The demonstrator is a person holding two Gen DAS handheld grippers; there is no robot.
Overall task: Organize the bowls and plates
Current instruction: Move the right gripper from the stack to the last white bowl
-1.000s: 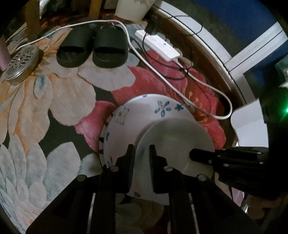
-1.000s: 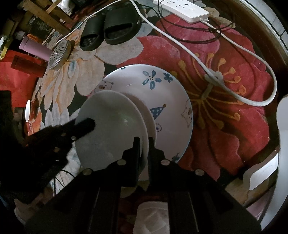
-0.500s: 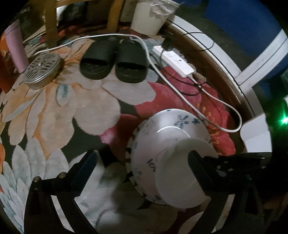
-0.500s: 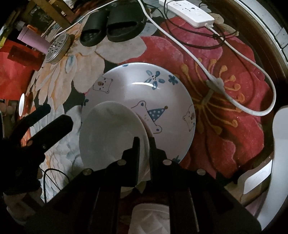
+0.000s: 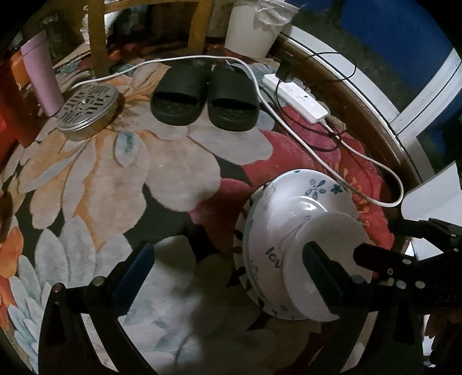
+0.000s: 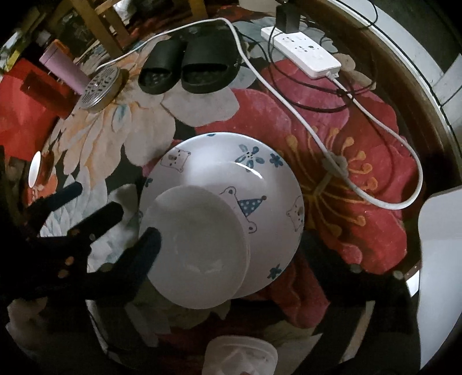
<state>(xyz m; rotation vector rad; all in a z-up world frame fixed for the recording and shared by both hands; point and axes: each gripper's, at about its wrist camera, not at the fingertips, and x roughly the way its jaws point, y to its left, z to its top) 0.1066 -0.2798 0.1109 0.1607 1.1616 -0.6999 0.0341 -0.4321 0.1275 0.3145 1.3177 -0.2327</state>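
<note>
A small white plate point(image 6: 199, 248) lies on a large plate with blue bear and flower prints point(image 6: 260, 178), set toward its near left side, on the floral rug. My right gripper point(image 6: 231, 236) hangs over them. Its jaws are opening, with the white plate below and between them, and no pad presses on it. In the left wrist view the same white plate point(image 5: 332, 239) and printed plate point(image 5: 291, 193) sit at the lower right. My left gripper point(image 5: 231, 259) is wide open beside them, its right finger over the white plate's near edge, nothing held.
On the floral rug point(image 5: 101, 178) farther off are black slippers point(image 5: 202, 98), a white power strip point(image 5: 297, 98) with a white cable point(image 5: 332, 170) curving close past the plates, a perforated metal tin point(image 5: 86, 109), a purple tumbler point(image 5: 43, 78) and a white bucket point(image 5: 254, 26).
Both grippers were shut on the white plate's edge; the left opened first, then the right. The plate now rests on the printed plate, and both hands have drawn back a little.
</note>
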